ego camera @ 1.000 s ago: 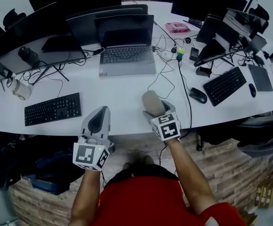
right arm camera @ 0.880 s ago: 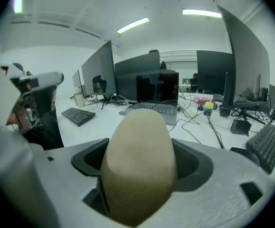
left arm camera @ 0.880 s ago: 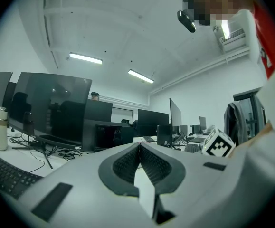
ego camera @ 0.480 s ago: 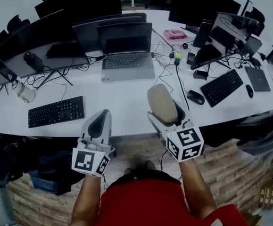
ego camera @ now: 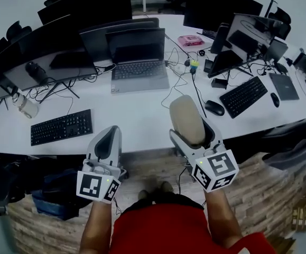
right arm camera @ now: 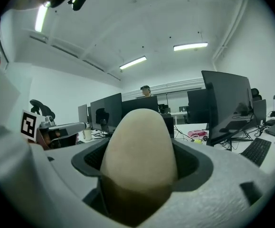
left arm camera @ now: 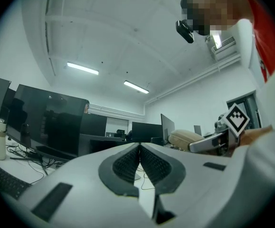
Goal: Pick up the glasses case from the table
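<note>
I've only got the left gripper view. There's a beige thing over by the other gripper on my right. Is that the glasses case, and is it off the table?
Observer: Yes. In the head view the right gripper holds the beige glasses case tilted up over the near edge of the table, apparently not resting on it.
Operator: How is it gripped?
Observer: The right gripper view shows the jaws pressed against both sides of the case, with its rounded end sticking out past them.
Operator: Where's my left gripper relative to the table?
Observer: The head view shows the left gripper at the near edge too, beside the right one, with a black keyboard further left on the table.
</note>
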